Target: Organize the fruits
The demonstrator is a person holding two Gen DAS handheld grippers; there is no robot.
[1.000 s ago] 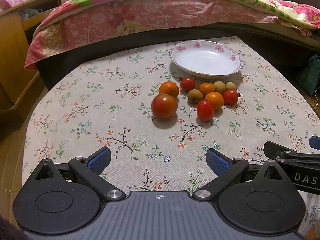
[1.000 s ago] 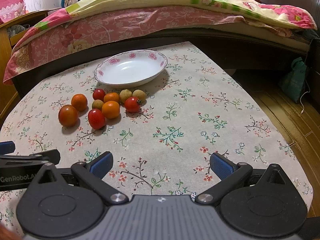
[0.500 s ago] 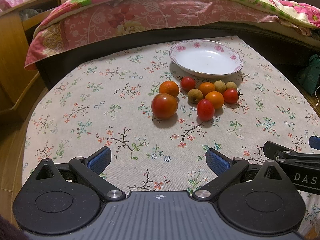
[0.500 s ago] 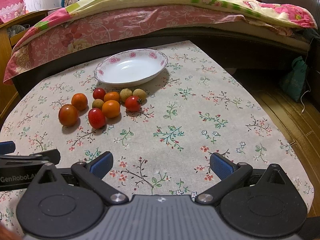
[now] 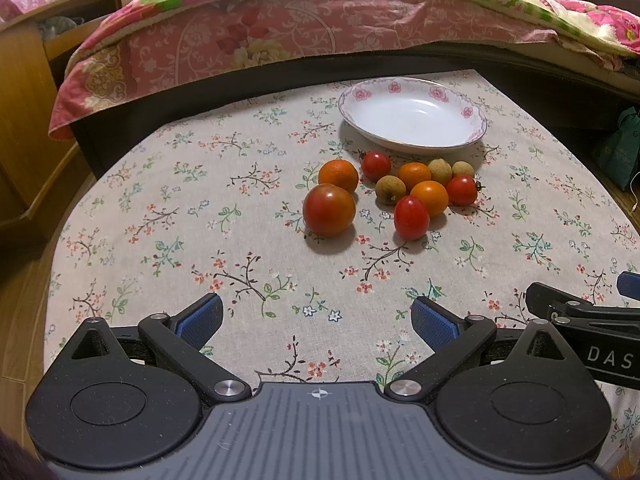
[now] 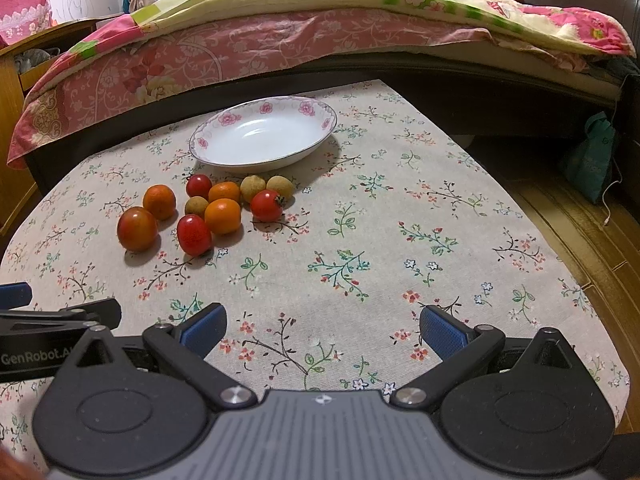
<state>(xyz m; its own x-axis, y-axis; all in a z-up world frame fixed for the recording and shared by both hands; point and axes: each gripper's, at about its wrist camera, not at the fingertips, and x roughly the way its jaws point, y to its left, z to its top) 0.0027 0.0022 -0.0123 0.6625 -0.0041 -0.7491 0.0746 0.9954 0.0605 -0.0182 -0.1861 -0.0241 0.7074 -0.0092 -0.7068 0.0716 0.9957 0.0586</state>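
Observation:
A white plate with a pink flower rim (image 5: 472, 114) (image 6: 316, 110) stands empty at the far side of the round table. Just in front of it lies a cluster of fruit: a large red tomato (image 5: 329, 209) (image 6: 137, 229), several small oranges (image 5: 338, 176) (image 6: 223, 216), small red tomatoes (image 5: 411, 217) (image 6: 194, 234) and brown longans (image 5: 388, 189) (image 6: 253, 188). My left gripper (image 5: 316, 318) is open and hangs low over the near cloth, well short of the fruit. My right gripper (image 6: 322, 330) is open too, to the right of the left one, nothing between its fingers.
A floral tablecloth (image 5: 224, 216) (image 6: 400, 216) covers the table. A bed with a pink flowered quilt (image 5: 280, 32) (image 6: 280, 48) runs close behind it. A wooden cabinet (image 5: 24, 92) stands at the left, a green bag (image 6: 592, 160) on the wood floor at the right.

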